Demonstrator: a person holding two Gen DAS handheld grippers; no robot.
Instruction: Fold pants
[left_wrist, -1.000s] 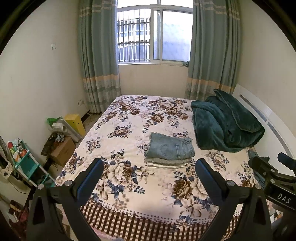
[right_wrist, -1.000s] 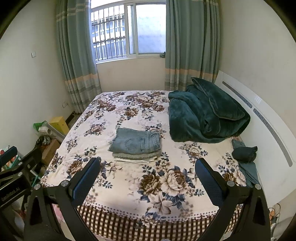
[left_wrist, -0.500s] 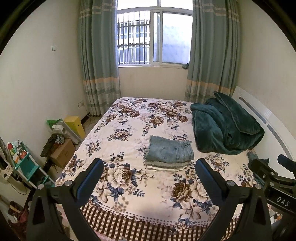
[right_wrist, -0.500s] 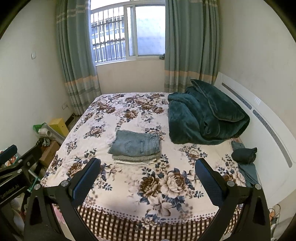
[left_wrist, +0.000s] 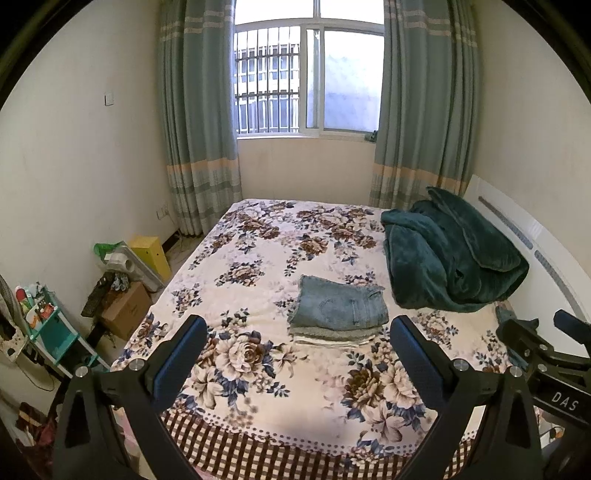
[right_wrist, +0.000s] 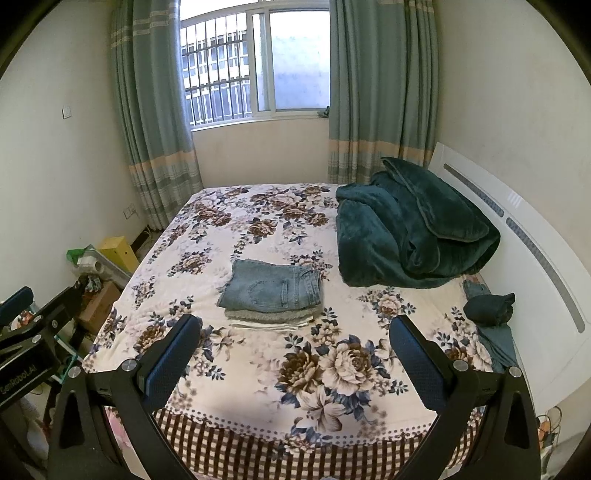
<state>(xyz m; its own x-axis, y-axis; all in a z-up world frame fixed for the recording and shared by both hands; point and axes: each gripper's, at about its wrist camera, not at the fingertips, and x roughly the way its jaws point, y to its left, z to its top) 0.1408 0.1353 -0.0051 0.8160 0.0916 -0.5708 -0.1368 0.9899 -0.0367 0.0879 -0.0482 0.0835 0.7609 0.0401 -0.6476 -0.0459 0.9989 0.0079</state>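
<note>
Folded blue jeans (left_wrist: 340, 304) lie on top of a small stack of folded clothes in the middle of the floral bed (left_wrist: 258, 258); the jeans also show in the right wrist view (right_wrist: 271, 286). My left gripper (left_wrist: 297, 332) is open and empty, held back above the bed's near edge. My right gripper (right_wrist: 295, 332) is open and empty too, at about the same distance. Each gripper's body shows at the edge of the other's view.
A dark green blanket (right_wrist: 413, 229) is heaped at the right by the white headboard (right_wrist: 535, 240). Dark green clothes (right_wrist: 489, 308) lie at the bed's right edge. Boxes (left_wrist: 125, 306) and a teal shelf (left_wrist: 48, 332) crowd the floor on the left.
Both grippers have drawn back and risen a little from the bed. The folded stack has not moved.
</note>
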